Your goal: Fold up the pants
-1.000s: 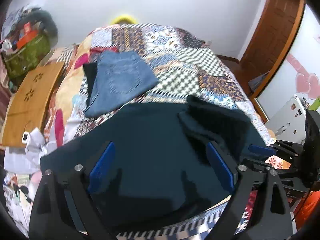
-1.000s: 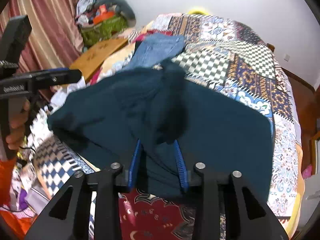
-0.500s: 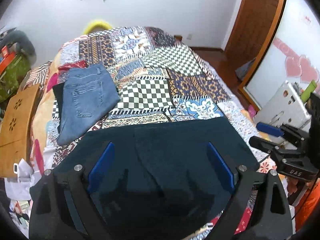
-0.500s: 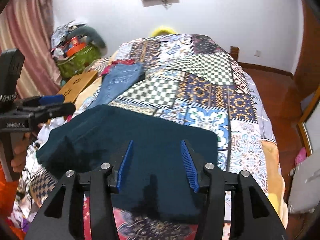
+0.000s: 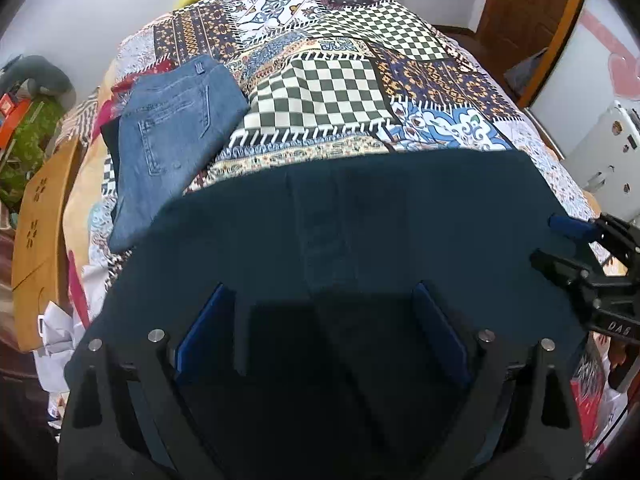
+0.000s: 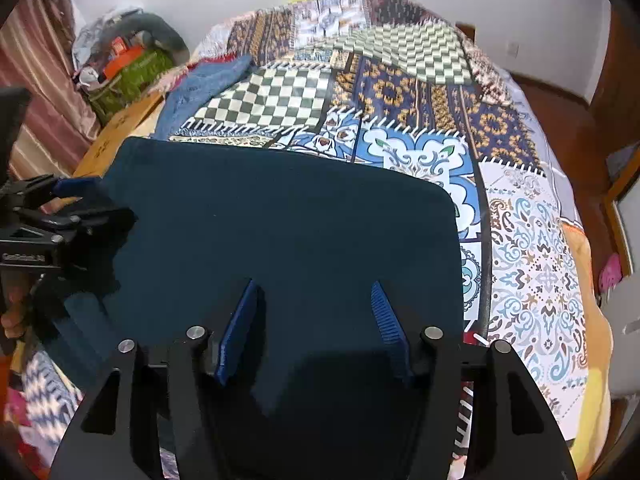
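Observation:
Dark teal pants (image 5: 360, 232) lie folded flat on the near part of the patchwork bed; they also show in the right wrist view (image 6: 280, 224). My left gripper (image 5: 320, 312) is open, low over the near middle of the pants, holding nothing. My right gripper (image 6: 314, 308) is open over the pants' near right part, holding nothing. The right gripper shows at the pants' right edge in the left wrist view (image 5: 576, 240). The left gripper shows at their left edge in the right wrist view (image 6: 76, 208).
Folded blue jeans (image 5: 176, 120) lie on the bed's left side, beyond the pants. The patchwork quilt (image 5: 340, 88) covers the bed. A wooden board (image 5: 36, 224) and a cluttered green bag (image 6: 128, 72) sit to the left. A white appliance (image 5: 600, 152) stands at right.
The right gripper let go of the bunched pants fold and opened. The pants now lie flat. Both grippers have dropped lower over the near edge.

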A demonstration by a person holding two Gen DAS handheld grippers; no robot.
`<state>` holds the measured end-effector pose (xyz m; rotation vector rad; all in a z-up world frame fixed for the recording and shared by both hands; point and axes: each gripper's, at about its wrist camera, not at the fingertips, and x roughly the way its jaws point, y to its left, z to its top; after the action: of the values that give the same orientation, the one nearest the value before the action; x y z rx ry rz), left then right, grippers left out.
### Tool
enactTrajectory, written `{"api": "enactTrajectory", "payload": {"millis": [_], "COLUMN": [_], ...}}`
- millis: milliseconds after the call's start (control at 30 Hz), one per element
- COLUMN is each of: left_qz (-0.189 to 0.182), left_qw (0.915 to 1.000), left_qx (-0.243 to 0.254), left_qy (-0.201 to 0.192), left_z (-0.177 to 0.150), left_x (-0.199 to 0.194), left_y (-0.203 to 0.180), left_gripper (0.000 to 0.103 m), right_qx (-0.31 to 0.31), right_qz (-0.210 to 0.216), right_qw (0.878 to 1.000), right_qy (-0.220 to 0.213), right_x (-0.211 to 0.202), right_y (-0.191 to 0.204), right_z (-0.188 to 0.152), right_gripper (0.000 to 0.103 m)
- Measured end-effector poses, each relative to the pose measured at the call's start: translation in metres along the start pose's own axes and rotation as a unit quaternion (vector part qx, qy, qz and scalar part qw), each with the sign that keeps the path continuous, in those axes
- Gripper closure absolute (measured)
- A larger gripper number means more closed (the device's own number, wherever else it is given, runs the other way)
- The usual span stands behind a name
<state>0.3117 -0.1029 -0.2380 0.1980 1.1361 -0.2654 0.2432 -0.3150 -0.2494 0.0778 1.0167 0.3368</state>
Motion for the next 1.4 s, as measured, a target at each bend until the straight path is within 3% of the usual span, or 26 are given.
{"api": "enactTrajectory", "payload": {"millis": [200, 433, 600, 733, 900, 1033, 1200, 1400], "left_qz": [0.0, -0.014, -0.013, 0.01, 0.04, 0.059, 0.053, -0.001], "left_qw": [0.9998, 0.9989, 0.9967, 0.9926, 0.9814, 0.9717, 0.9632, 0.9404], "left_qx": [-0.011, -0.018, -0.027, -0.038, -0.088, -0.141, -0.213, -0.324], "left_qy": [-0.018, -0.041, -0.076, -0.115, -0.166, -0.18, -0.155, -0.104], "left_z": [-0.018, -0.037, -0.05, -0.057, -0.071, -0.091, -0.128, -0.185], "left_x": [-0.01, -0.033, -0.059, -0.084, -0.121, -0.138, -0.139, -0.122], "left_y": [0.004, 0.005, 0.01, 0.02, 0.057, 0.098, 0.149, 0.208], "left_gripper": [0.006, 0.006, 0.006, 0.006, 0.006, 0.006, 0.006, 0.006], "right_qx": [0.024, 0.018, 0.002, -0.023, -0.041, -0.056, -0.072, -0.085], "right_qz": [0.007, -0.026, -0.05, -0.052, -0.039, -0.025, -0.004, 0.008], "right_qw": [1.0, 1.0, 0.999, 0.998, 0.995, 0.993, 0.993, 0.995], "right_qy": [0.004, 0.001, 0.002, -0.025, -0.078, -0.103, -0.094, -0.055], "right_x": [-0.01, -0.021, -0.034, -0.051, -0.072, -0.075, -0.055, -0.007], "right_y": [-0.007, -0.001, 0.006, 0.021, 0.047, 0.068, 0.098, 0.128], "right_z": [-0.009, -0.015, -0.013, -0.005, 0.015, 0.03, 0.041, 0.041], "right_gripper": [0.043, 0.036, 0.035, 0.035, 0.032, 0.03, 0.029, 0.029]}}
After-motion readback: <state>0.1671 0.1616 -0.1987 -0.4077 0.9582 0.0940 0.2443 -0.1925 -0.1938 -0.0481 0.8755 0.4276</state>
